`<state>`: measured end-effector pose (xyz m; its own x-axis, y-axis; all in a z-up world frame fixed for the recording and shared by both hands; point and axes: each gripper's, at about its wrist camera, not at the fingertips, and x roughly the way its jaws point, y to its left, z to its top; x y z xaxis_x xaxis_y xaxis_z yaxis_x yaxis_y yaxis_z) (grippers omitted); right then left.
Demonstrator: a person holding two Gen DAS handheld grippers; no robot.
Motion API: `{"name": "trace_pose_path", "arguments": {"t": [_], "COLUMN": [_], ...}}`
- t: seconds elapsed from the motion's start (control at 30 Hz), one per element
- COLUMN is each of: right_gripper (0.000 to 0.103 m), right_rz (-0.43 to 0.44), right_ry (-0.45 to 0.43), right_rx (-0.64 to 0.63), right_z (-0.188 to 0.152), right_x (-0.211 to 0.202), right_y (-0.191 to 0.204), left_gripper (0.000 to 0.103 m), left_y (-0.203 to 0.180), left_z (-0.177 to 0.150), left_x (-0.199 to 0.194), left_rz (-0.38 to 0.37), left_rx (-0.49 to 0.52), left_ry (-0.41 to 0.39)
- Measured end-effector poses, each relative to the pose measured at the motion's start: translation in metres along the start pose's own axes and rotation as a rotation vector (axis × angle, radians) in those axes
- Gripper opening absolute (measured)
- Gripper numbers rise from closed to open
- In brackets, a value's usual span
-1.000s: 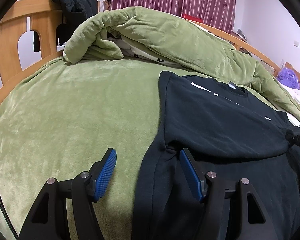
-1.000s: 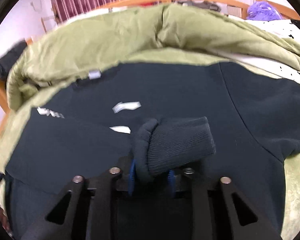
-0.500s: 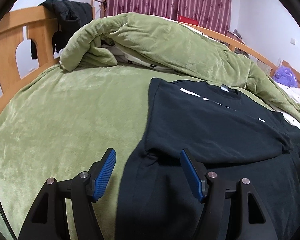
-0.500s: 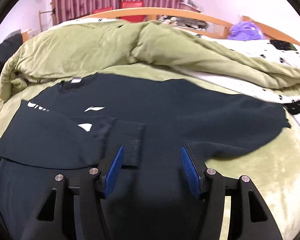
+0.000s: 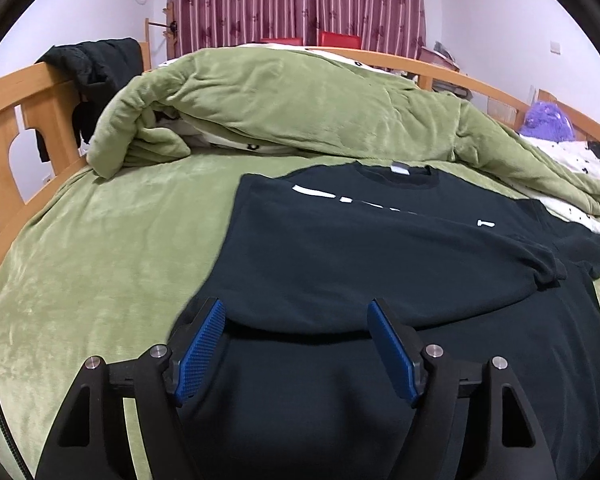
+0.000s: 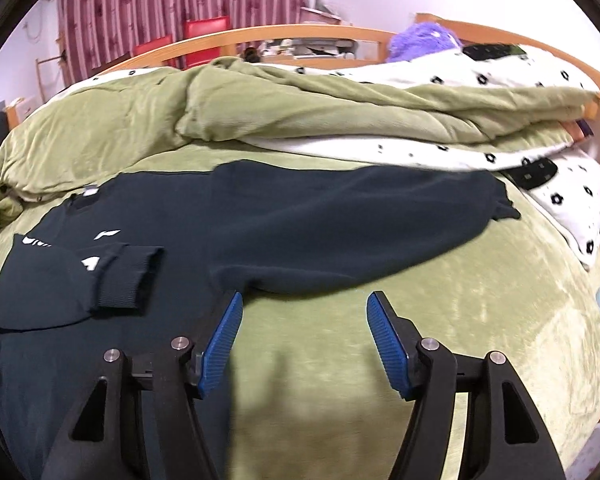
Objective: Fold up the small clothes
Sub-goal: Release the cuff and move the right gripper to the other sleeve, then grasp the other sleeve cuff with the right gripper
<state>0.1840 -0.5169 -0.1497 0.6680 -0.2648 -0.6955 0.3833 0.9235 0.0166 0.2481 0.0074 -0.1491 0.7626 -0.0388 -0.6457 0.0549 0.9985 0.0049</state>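
A black sweatshirt (image 5: pixel 340 248) with white chest lettering lies flat on the green bed cover (image 5: pixel 100 260). Its left sleeve is folded across the chest, ribbed cuff (image 6: pixel 124 280) lying on the body. Its right sleeve (image 6: pixel 360 220) stretches out sideways over the cover. My left gripper (image 5: pixel 296 340) is open and empty above the sweatshirt's lower body, just below the folded sleeve's edge. My right gripper (image 6: pixel 304 332) is open and empty over the green cover, just below the right sleeve's underarm.
A bunched green quilt (image 5: pixel 300 112) with a white spotted lining (image 6: pixel 500 160) lies behind the sweatshirt. A wooden bed frame (image 5: pixel 4 120) with a dark jacket (image 5: pixel 96 64) hung on it rises at the left. A purple plush toy (image 6: pixel 424 40) sits at the back right.
My right gripper opened, let go of the left sleeve's cuff on the chest, and moved right toward the outstretched right sleeve. My left gripper moved right, over the sweatshirt's body.
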Motion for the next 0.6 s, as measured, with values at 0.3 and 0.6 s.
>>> {"name": "trace_pose_path", "arguments": {"t": [0.3,0.6], "right_gripper": [0.063,0.056], "right_rz": [-0.027,-0.03], "right_ry": [-0.004,0.05], "right_rx": [0.074,0.15], "right_z": [0.003,0.027], "right_x": [0.039,0.112], "right_y": [-0.068,-0.118], "left_gripper": [0.072,0.072], "left_y": [-0.022,-0.028], "left_z": [-0.015,-0.022], "left_x": [0.03,0.05], "left_rz": [0.039,0.077], "left_rx": [-0.002,0.013], "left_ry": [0.054,0.089]}}
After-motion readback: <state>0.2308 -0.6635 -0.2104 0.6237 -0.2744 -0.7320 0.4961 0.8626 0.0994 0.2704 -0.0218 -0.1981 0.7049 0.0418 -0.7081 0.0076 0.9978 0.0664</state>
